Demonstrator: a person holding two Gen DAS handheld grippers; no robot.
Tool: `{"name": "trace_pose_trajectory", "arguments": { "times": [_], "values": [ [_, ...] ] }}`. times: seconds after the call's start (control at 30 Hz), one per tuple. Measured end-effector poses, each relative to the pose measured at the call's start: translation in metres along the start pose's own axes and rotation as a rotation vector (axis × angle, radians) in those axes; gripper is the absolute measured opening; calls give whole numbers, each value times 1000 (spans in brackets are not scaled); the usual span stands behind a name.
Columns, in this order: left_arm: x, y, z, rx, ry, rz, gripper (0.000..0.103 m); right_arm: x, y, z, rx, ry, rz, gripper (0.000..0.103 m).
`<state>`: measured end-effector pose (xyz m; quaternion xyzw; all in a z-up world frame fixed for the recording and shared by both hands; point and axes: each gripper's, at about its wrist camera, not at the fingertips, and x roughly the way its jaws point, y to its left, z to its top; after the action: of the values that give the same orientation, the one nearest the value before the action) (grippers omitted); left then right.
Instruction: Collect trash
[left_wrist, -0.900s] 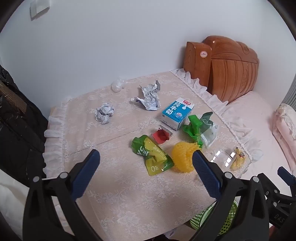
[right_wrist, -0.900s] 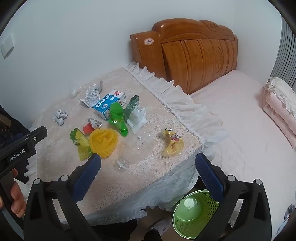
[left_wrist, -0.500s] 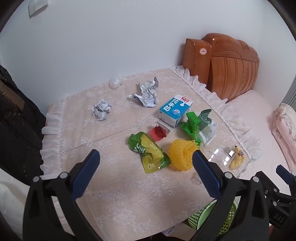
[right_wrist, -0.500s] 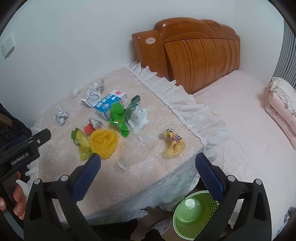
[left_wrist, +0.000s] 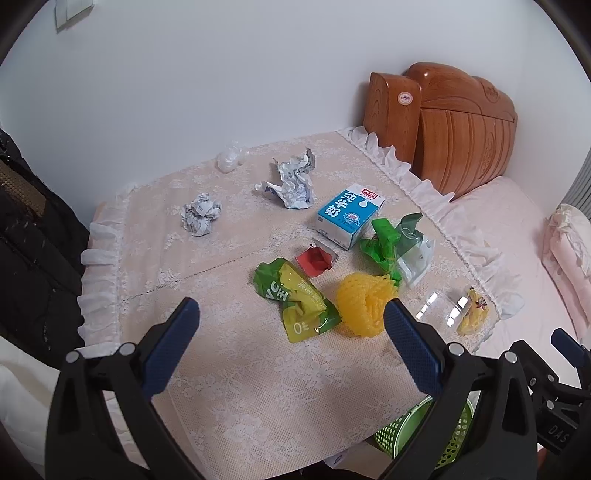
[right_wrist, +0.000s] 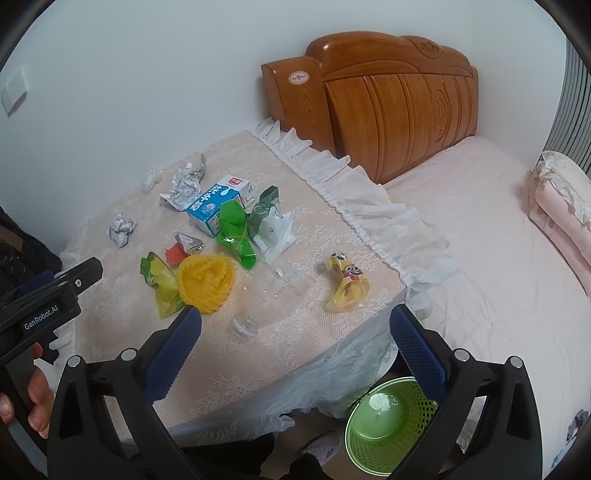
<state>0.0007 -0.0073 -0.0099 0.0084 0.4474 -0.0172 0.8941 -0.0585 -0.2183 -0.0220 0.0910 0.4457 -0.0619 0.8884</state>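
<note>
Both claws hang above the near edge of the bench, tilted down toward it. The left claw has its two blue pads spread wide with nothing between them; the right claw is likewise wide apart and grips nothing.

The trash lies scattered on the lace cloth, eleven pieces that I can count:
- one blue-and-white milk carton, lying on its side near the middle
- two balls of crumpled paper, a small one to the left and a larger, looser one behind the carton
- one wad of clear plastic by the wall
- one red wrapper
- one green-and-yellow snack bag
- one yellow foam net, touching that bag
- one bright green bag and one white-and-green packet just beside it
- one clear plastic bottle, on its side
- one yellow cartoon wrapper near the bench corner

One green mesh bin stands on the floor below that corner, beside the bed.
</note>
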Motion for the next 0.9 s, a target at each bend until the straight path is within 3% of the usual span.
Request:
{"name": "trace_pose_trajectory", "arguments": {
  "times": [0.9],
  "values": [
    [1, 1, 1, 1, 3, -1, 95, 0, 0, 0, 5, -2, 2, 101]
  ]
}}
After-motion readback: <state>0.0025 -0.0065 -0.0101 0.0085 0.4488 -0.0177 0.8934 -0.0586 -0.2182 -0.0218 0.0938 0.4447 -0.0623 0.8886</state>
